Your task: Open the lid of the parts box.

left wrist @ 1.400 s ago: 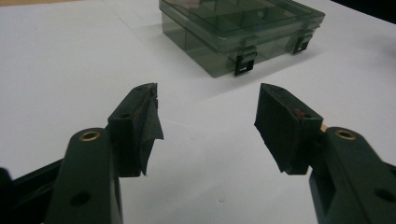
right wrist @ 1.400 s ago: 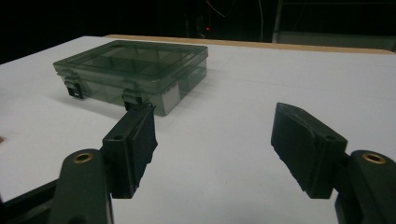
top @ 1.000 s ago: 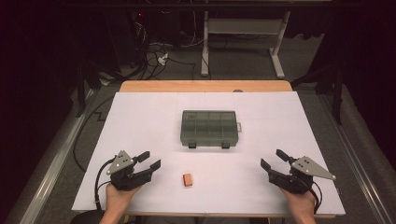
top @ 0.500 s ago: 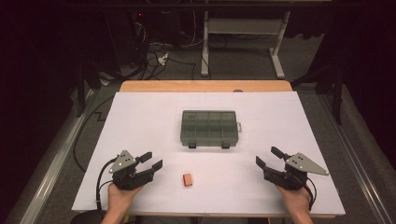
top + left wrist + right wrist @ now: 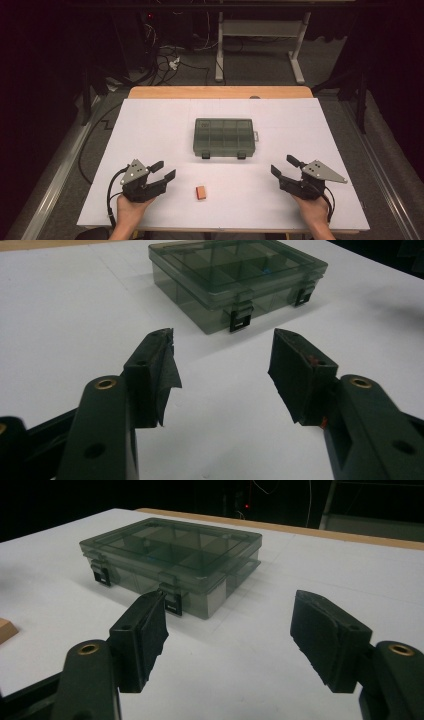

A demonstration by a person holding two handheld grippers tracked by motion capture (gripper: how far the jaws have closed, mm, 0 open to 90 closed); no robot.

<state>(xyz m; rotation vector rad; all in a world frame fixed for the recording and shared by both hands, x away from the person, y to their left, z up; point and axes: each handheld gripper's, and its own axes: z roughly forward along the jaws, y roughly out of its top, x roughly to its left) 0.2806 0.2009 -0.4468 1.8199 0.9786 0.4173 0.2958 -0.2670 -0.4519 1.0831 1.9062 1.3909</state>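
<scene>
I see the box (image 5: 224,137) at frame centre on the white bench (image 5: 150,125), long axis running left to right, both latches facing the lower edge. It is smoky translucent grey, lid shut, with dividers visible inside. A small orange block (image 5: 201,192) lies below it, well apart. My left gripper (image 5: 164,170) and right gripper (image 5: 282,166) rest at lower left and lower right, jaws open and empty.

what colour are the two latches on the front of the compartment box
Black, on a smoky grey see-through compartment box. The latches show best in the left gripper view.
</scene>
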